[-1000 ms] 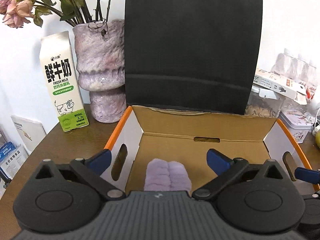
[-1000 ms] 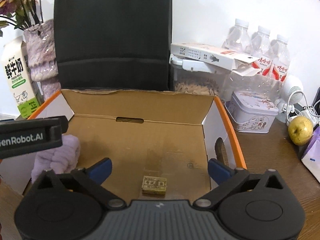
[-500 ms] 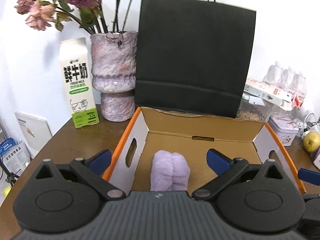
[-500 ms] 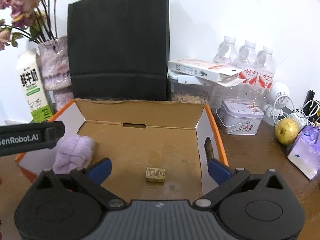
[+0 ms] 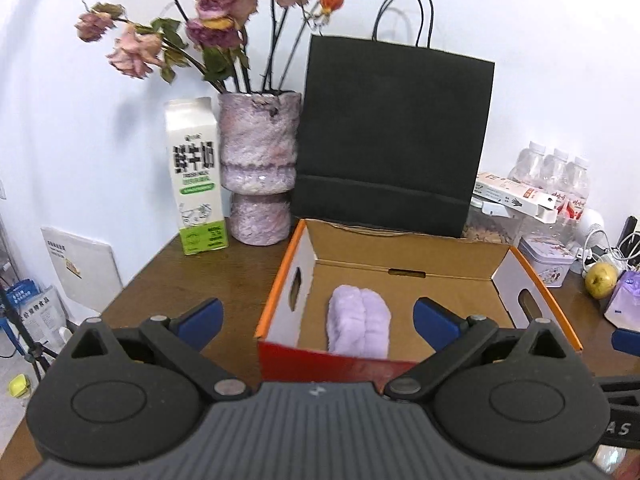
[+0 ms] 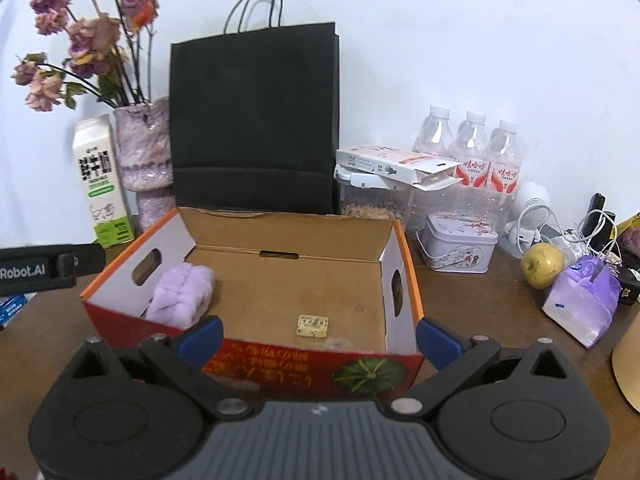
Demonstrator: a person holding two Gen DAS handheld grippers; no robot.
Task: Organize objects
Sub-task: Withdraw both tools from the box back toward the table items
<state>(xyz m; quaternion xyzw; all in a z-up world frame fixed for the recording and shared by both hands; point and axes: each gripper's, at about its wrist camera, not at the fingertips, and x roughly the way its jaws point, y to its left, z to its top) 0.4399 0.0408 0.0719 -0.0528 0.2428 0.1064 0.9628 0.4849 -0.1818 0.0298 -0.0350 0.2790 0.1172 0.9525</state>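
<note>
Left wrist view. My left gripper (image 5: 318, 316): fingers spread wide, nothing between them, held in front of the near wall of the cardboard box (image 5: 404, 256). Box: open-topped, orange-rimmed, red on its front, standing on the brown table (image 5: 208, 280). Inside, near its left wall, a fluffy purple roll (image 5: 360, 326) lies on the box floor. Behind the box: black paper bag (image 5: 392, 140), upright. Left of the bag: purple vase (image 5: 258, 168) with dried roses, then a milk carton (image 5: 198, 176) just beside it. Right of the box: a tin (image 5: 550, 254) and a yellow-green apple (image 5: 600, 274).

Right wrist view. My right gripper (image 6: 318, 338): fingers likewise wide apart and empty, in front of the box's red front panel with a pumpkin print. Purple roll (image 6: 182, 292) against the left inner wall. A small yellowish packet (image 6: 313, 325) lies on the box floor toward the right front, well apart from the roll. To the right on the table: tin (image 6: 458, 248), apple (image 6: 542, 266), a purple pouch (image 6: 584, 304), three water bottles (image 6: 472, 152) at the wall.
</note>
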